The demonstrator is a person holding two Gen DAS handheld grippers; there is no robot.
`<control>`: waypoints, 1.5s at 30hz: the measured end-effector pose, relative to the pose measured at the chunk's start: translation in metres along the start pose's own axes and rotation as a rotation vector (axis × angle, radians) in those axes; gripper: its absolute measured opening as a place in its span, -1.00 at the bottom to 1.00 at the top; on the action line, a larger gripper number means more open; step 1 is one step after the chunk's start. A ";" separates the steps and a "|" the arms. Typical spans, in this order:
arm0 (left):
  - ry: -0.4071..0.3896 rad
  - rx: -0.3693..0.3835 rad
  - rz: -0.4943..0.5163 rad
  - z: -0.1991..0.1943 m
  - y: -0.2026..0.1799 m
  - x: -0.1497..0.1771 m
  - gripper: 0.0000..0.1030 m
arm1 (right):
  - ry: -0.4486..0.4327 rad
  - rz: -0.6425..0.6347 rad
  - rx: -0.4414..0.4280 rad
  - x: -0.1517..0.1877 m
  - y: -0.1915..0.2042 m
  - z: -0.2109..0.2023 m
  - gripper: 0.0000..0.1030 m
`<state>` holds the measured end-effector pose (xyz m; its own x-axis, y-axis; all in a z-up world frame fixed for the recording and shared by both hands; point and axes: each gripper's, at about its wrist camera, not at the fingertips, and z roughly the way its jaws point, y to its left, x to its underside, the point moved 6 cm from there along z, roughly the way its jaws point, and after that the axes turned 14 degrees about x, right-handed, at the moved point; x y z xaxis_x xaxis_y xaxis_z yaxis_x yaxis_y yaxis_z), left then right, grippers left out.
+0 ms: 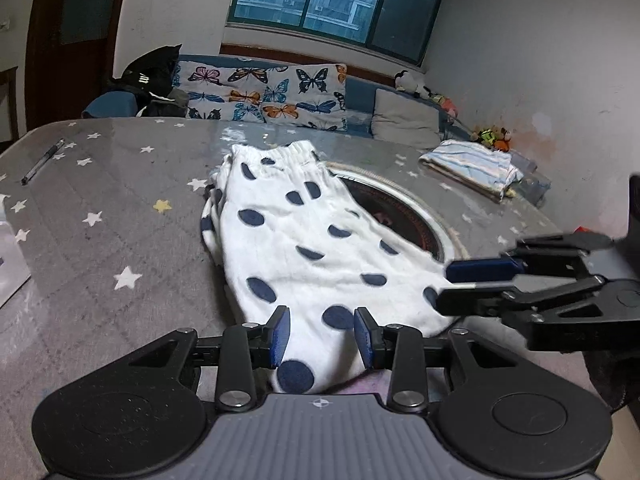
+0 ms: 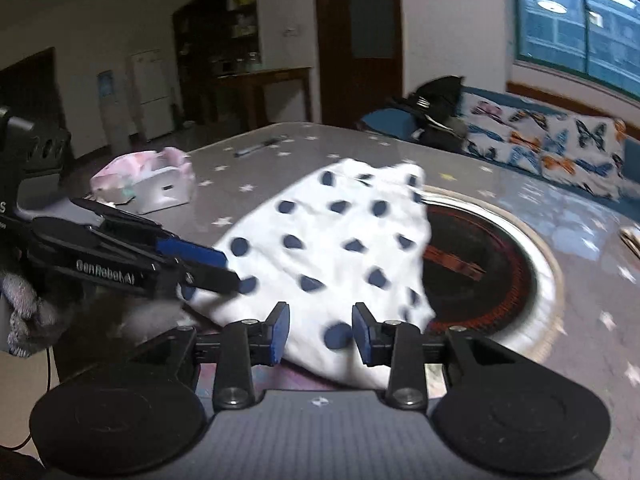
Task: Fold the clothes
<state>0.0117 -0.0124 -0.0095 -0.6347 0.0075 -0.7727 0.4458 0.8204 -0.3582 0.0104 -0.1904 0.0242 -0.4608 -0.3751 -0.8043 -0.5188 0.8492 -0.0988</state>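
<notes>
A grey star-printed surface (image 1: 100, 184) fills most of both views, with a round dark inset ringed in white (image 2: 492, 264) set into it at centre right. Behind it, along the upper part of the left wrist view, runs a blue sofa with butterfly-print cushions (image 1: 264, 94) and a grey pillow (image 1: 404, 118). The white garment with dark blue dots (image 1: 304, 248) lies folded lengthwise down the middle of the frame, its gathered waistband at the far end, its right edge draped over the rim of the round inset and its near end hanging off the surface edge at lower centre. The left gripper (image 1: 322, 330) sits at the bottom centre of its own view with its jaws spread, the garment's near end lying between the blue pads without being pinched. The right gripper (image 2: 320, 328) likewise has its jaws spread around the garment's near corner in its own view; seen from the left wrist at right centre, its tips reach the garment's right edge. A folded striped cloth (image 1: 472, 168) rests on the surface at upper right of the left view. A white and pink box (image 2: 148, 182) stands at left centre of the right view. A pen (image 1: 42, 162) lies at upper left.
</notes>
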 end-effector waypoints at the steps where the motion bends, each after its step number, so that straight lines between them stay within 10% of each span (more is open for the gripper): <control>1: 0.005 -0.009 -0.004 0.000 0.001 0.002 -0.26 | 0.005 -0.009 -0.007 0.000 0.005 0.005 -0.34; 18: -0.004 -0.053 -0.101 -0.009 0.021 0.013 -0.16 | 0.055 0.008 -0.023 0.008 0.006 0.011 -0.14; 28: 0.030 -0.003 -0.134 -0.002 0.009 0.016 -0.56 | 0.062 0.039 0.025 0.016 -0.015 0.004 -0.10; 45: 0.166 0.195 0.039 0.063 -0.107 0.029 -0.56 | 0.032 0.186 0.138 0.038 -0.083 -0.033 0.04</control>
<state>-0.0146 -0.1354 -0.0264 -0.7023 0.1440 -0.6971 0.5749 0.6923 -0.4362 0.0122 -0.2869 0.0210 -0.5630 -0.2171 -0.7974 -0.3206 0.9467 -0.0314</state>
